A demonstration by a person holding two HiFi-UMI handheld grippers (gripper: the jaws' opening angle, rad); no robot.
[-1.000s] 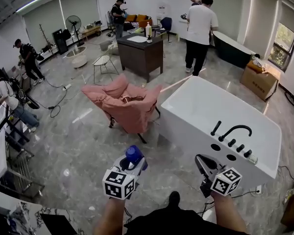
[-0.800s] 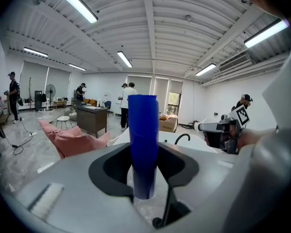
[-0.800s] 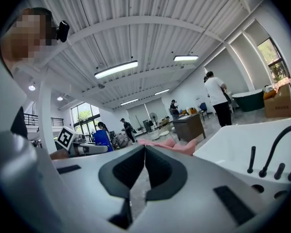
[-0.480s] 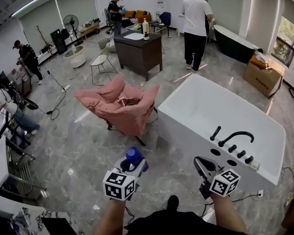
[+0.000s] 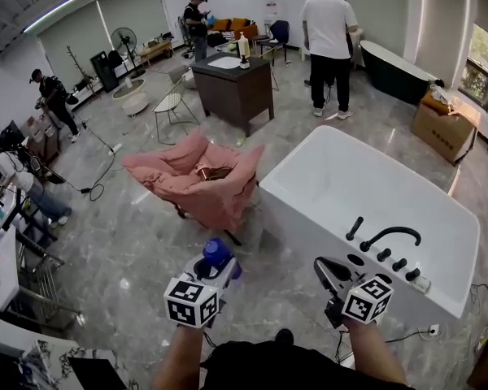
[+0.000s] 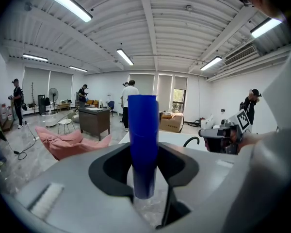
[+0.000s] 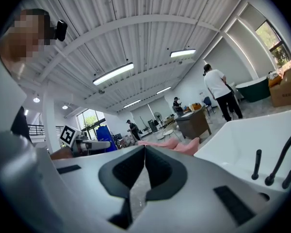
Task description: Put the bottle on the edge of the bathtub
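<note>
A clear bottle with a tall blue cap [image 5: 217, 255] stands upright between the jaws of my left gripper [image 5: 211, 268], which is shut on it above the grey floor. In the left gripper view the blue cap [image 6: 143, 130] rises straight up out of the left gripper [image 6: 144, 178]. My right gripper [image 5: 328, 271] hovers just short of the white bathtub's near rim [image 5: 309, 218], jaws shut and empty. The right gripper view shows the tips of my right gripper [image 7: 144, 150] meeting, with the tub [image 7: 242, 130] to the right. A black faucet [image 5: 388, 236] sits on the tub's near-right deck.
A pink armchair [image 5: 202, 177] stands left of the tub. Behind it are a dark desk [image 5: 233, 88], a white wire chair [image 5: 172, 102] and a person in white [image 5: 328, 39]. A cardboard box [image 5: 442, 125] and a dark tub [image 5: 400, 73] are at the back right. Several people stand at the left.
I have shifted across the floor alongside the tub, carrying both grippers with me. The bottle stays in the left jaws. The person in white has stepped farther back.
</note>
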